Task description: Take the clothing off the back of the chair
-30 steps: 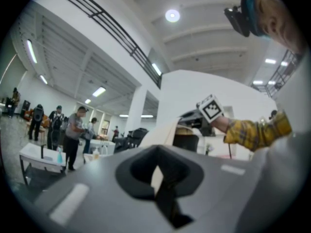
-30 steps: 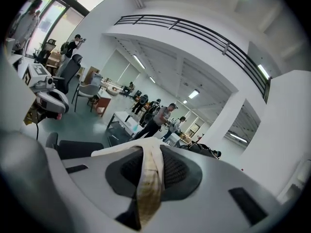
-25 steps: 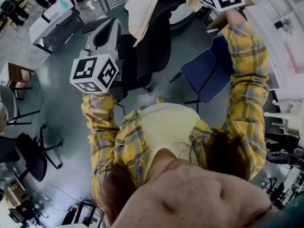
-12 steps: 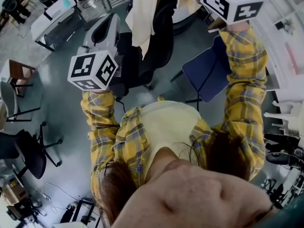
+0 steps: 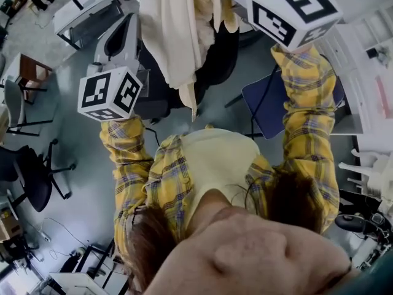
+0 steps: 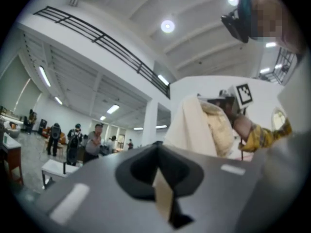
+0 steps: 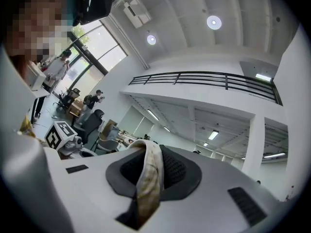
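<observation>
Though its top is cut off at the head view's edge, the cream clothing (image 5: pixel 175 35) hangs lifted over the black chair (image 5: pixel 222 57); whether it touches the chair cannot be made out. The right gripper (image 7: pixel 147 186) has its jaws closed on a cream fold of it. Left of the chair, the left gripper (image 6: pixel 164 200) pinches a thin cream sliver, seemingly the same cloth, though the link is hidden.

Both arms up, yellow plaid sleeves (image 5: pixel 307 121). Left gripper (image 5: pixel 109 94): only its marker cube shows, held lower and apart from the cloth. Right gripper (image 5: pixel 293 11): cube higher, just beside the cream garment (image 5: pixel 172 29). Garment hangs in long folds in front of a black office chair (image 5: pixel 218 60). Blue chair (image 5: pixel 270 106) shows behind the right forearm. Grey floor (image 5: pixel 80 140).
</observation>
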